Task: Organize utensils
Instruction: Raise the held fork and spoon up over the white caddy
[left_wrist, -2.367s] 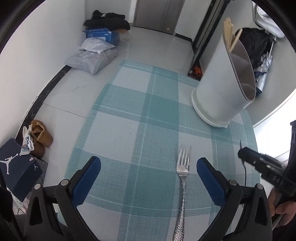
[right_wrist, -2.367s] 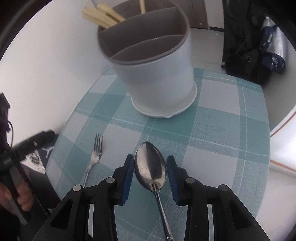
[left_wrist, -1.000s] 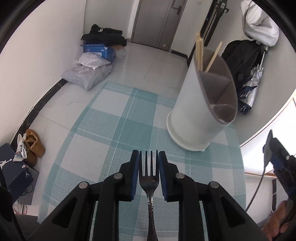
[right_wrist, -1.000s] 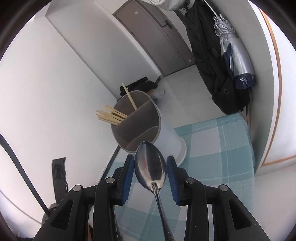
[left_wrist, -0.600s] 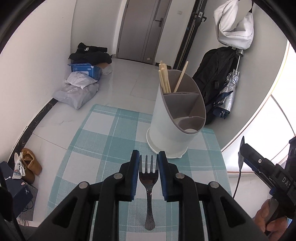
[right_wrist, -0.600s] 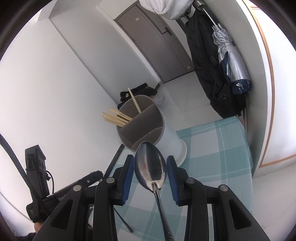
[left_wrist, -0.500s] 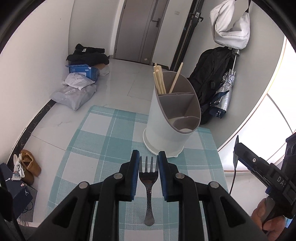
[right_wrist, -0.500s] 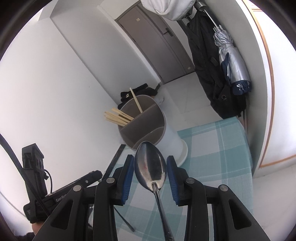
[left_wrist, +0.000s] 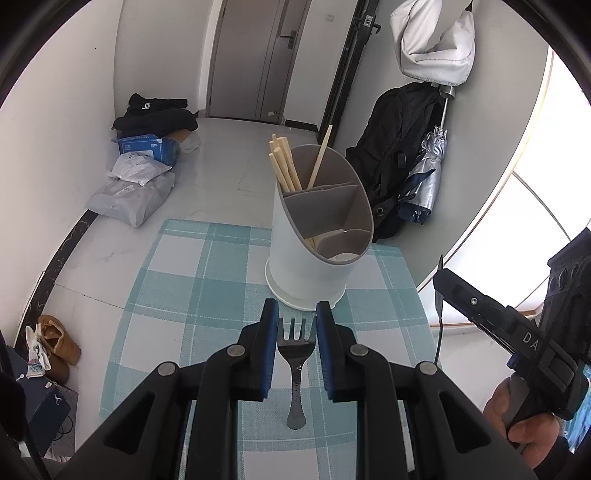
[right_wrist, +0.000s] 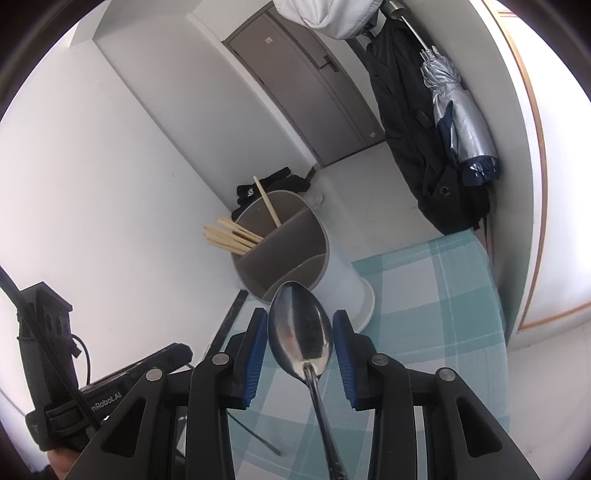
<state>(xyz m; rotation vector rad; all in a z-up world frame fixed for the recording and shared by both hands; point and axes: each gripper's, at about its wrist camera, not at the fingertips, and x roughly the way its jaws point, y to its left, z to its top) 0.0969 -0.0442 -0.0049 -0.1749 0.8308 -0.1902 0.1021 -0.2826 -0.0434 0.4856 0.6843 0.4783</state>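
Left gripper (left_wrist: 296, 334) clamps the fork (left_wrist: 296, 354), tines forward toward the caddy (left_wrist: 318, 236), handle trailing back. Right gripper (right_wrist: 300, 343) clamps the spoon (right_wrist: 301, 332), bowl forward, handle back.

A black coat (left_wrist: 391, 147) and silver umbrella (left_wrist: 424, 188) hang by the grey door (left_wrist: 258, 59). On the floor lie black clothes (left_wrist: 155, 110), a blue box (left_wrist: 146, 146), grey parcels (left_wrist: 129, 192) and brown shoes (left_wrist: 59, 343).
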